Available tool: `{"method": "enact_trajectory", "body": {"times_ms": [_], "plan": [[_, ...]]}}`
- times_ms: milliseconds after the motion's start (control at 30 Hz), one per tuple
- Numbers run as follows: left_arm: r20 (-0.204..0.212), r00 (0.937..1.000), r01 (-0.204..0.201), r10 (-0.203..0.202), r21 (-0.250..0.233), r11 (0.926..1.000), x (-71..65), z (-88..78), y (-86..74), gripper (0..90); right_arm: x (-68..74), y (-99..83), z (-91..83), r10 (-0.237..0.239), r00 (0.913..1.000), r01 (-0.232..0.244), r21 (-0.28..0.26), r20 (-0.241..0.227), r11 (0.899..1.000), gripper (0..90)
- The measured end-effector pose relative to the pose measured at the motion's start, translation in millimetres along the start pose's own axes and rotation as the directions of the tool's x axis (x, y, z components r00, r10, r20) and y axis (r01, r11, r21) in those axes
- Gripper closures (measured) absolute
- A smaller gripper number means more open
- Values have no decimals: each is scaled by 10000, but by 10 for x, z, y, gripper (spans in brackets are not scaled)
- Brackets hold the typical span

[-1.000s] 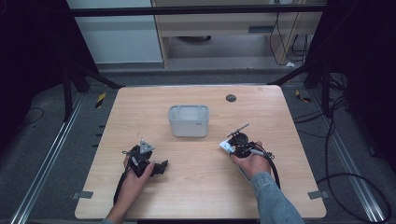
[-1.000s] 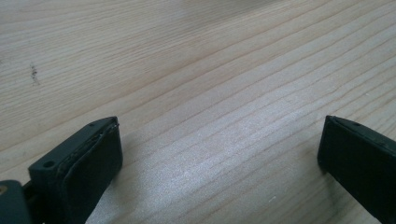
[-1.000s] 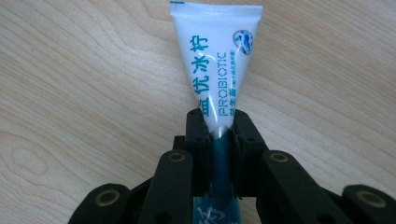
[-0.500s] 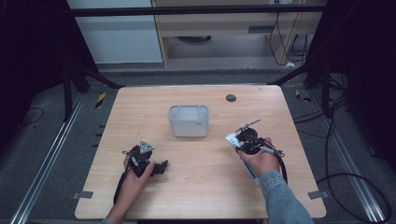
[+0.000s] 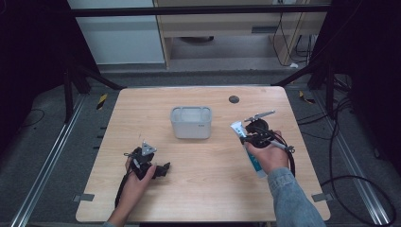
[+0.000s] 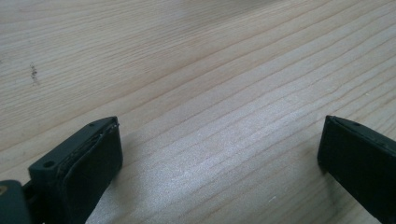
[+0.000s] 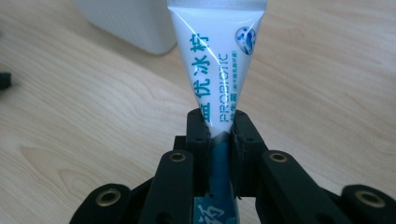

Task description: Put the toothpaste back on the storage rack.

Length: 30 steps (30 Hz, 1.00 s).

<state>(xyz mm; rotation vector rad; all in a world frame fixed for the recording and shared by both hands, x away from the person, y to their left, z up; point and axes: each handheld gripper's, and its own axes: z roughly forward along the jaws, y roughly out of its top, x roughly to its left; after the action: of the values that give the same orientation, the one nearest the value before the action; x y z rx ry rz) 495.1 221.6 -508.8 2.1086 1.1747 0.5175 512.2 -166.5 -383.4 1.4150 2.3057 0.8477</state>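
Observation:
A white and teal toothpaste tube [image 7: 216, 65] is pinched between the black jaws of my right gripper [image 7: 219, 133], its flat crimped end pointing away from the camera. In the high view the right gripper [image 5: 246, 137] holds the tube [image 5: 238, 128] above the table's right half, to the right of a light grey bin [image 5: 191, 122], and the tube's teal lower part shows below the hand. My left gripper [image 5: 163, 169] rests low at the table's front left. Its jaws [image 6: 219, 154] stand wide apart over bare wood with nothing between them.
The wooden table [image 5: 142, 109] has a small dark round hole [image 5: 233, 99] near its far right. The open-topped grey bin stands at the table's middle. Cables trail on the floor to the right of the table.
The right hand has risen and shifted right with the toothpaste tube in its jaws. The left hand and its gripper have stayed where they were.

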Motion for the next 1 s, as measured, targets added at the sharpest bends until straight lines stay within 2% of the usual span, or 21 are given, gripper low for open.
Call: {"method": "enact_trajectory", "body": {"times_ms": [267, 367, 467, 733, 833, 1000], "plan": [[10, 10000, 2, -2, -1, 10000, -5, -2, -3, 0, 25, 182, -104, 139, 9999, -146, -913, -79, 9957, 799], [0, 10000, 41, -41, -18, 10000, -10, -2, -4, 0, 31, 238, -82, 126, 9999, -128, -988, -23, 9950, 799], [2, 10000, 18, -18, 1, 10000, -8, -3, -3, 0, 40, 288, -41, 222, 9998, -221, -1294, -10, 9913, 799], [-19, 10000, 96, -96, -52, 9999, -20, 9, 5, 0, 193, 448, 31, 639, 9976, -566, -2177, 268, 9744, 799], [-18, 10000, 85, -85, -50, 10000, -19, 14, 11, 0, 267, 526, 26, 852, 9961, -760, -2605, 243, 9625, 799], [2, 10000, 25, -25, -16, 10000, -14, 21, 22, 0, 430, 646, 23, 819, 9960, -663, -3260, 344, 9430, 799]]}}
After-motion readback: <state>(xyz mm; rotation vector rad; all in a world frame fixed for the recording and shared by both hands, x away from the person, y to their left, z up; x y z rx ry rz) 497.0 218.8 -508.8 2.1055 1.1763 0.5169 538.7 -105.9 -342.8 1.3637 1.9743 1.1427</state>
